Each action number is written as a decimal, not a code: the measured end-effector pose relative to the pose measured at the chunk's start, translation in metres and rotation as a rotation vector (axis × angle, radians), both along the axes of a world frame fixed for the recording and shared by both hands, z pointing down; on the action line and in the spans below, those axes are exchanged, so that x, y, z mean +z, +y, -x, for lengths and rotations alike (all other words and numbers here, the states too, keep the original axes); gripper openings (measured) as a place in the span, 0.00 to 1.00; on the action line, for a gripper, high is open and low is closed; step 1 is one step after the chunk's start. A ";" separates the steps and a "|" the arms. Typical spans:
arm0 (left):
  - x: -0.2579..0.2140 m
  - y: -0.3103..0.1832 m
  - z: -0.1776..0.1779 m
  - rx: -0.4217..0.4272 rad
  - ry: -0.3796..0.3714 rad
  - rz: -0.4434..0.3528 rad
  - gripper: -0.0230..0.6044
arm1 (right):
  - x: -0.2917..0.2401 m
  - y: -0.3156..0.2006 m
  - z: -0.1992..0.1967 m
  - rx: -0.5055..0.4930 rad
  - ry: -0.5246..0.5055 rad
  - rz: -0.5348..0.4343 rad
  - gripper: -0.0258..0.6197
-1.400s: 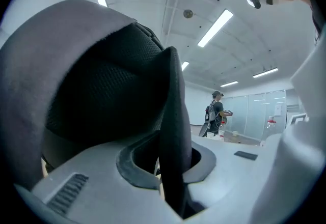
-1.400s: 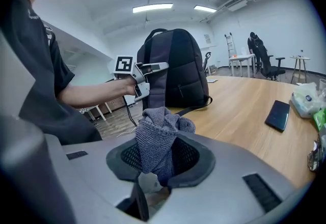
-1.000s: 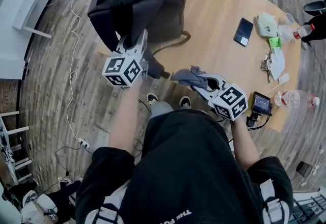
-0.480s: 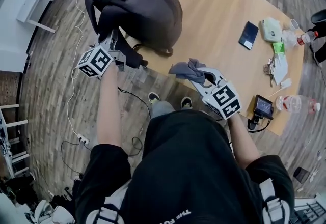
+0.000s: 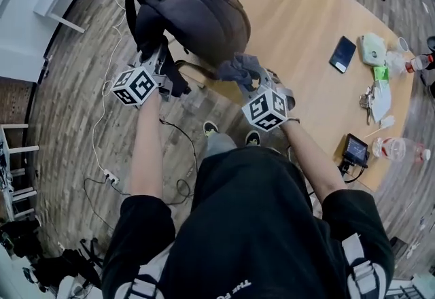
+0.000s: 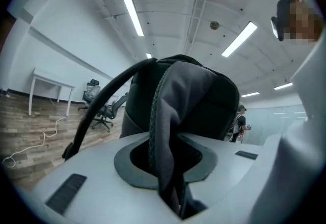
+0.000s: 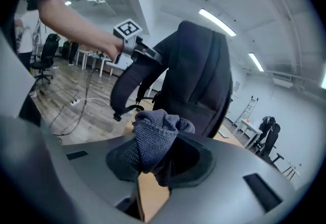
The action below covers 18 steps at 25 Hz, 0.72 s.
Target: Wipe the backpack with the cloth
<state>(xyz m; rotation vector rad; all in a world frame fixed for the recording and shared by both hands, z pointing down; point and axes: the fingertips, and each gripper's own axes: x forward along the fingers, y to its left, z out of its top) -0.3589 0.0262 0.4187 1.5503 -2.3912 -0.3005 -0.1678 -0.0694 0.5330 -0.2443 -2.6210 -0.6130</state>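
A dark grey backpack (image 5: pixel 187 9) stands tilted at the near left edge of the wooden table (image 5: pixel 299 26). My left gripper (image 5: pixel 158 56) is shut on the backpack's grey strap (image 6: pixel 170 116), which runs down between its jaws; the jaws have just eased a little wider with the strap still in them. My right gripper (image 5: pixel 250 80) is shut on a bunched blue-grey cloth (image 5: pixel 238 68), close against the backpack's lower right side. In the right gripper view the cloth (image 7: pixel 158 139) sits in front of the backpack (image 7: pixel 201 75), and the left gripper's marker cube (image 7: pixel 127 28) shows beyond.
On the table's right part lie a black phone (image 5: pixel 343 54), a white pouch (image 5: pixel 374 47), keys, a small screen device (image 5: pixel 355 150) and water bottles (image 5: pixel 401 149). Cables (image 5: pixel 102 104) trail over the wooden floor at left. A person (image 7: pixel 268 136) stands far back.
The left gripper has pulled the strap leftward and the backpack now stands more upright. The right gripper has rolled and carried the cloth up and left to the backpack's lower side.
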 end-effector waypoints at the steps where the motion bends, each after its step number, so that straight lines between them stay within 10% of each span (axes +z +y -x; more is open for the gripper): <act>1: 0.004 -0.002 -0.012 0.039 -0.015 0.010 0.15 | 0.013 -0.001 0.015 0.005 0.017 -0.023 0.20; 10: -0.001 -0.003 -0.058 0.198 -0.079 0.018 0.16 | 0.028 -0.006 0.059 0.064 -0.026 -0.011 0.20; 18: -0.005 0.003 -0.051 0.209 -0.074 -0.023 0.16 | -0.117 0.027 0.075 0.038 -0.403 -0.028 0.20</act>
